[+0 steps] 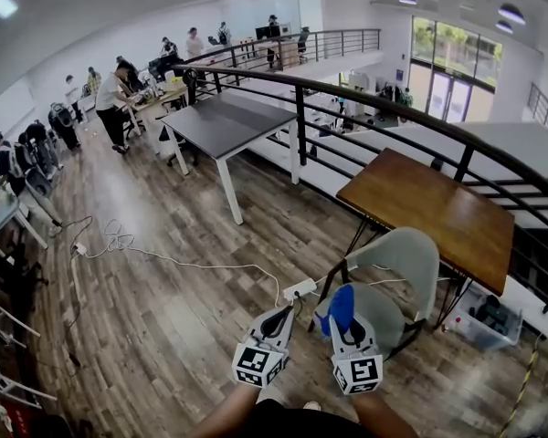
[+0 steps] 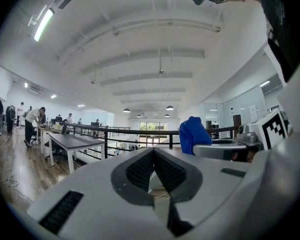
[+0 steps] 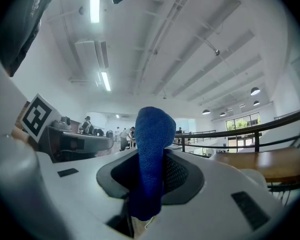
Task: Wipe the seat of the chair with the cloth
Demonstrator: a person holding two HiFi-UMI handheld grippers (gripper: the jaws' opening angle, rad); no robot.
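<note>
A grey-green chair (image 1: 395, 281) stands on the wooden floor, its back to a brown table (image 1: 436, 212). My right gripper (image 1: 343, 317) is shut on a blue cloth (image 1: 342, 306), held over the chair's near left edge. In the right gripper view the cloth (image 3: 152, 154) sticks up between the jaws and points toward the ceiling. Just left of it, my left gripper (image 1: 286, 316) hangs over the floor. Its jaws meet, with nothing between them (image 2: 153, 160). The left gripper view also shows the cloth (image 2: 193, 133) and the right gripper's body (image 2: 229, 149) beside it.
A white power strip (image 1: 300, 289) with a long white cable lies on the floor left of the chair. A black railing (image 1: 299, 108) runs behind the brown table. A dark table (image 1: 225, 120) stands farther back. A plastic box (image 1: 482, 322) sits right of the chair. People work at far desks.
</note>
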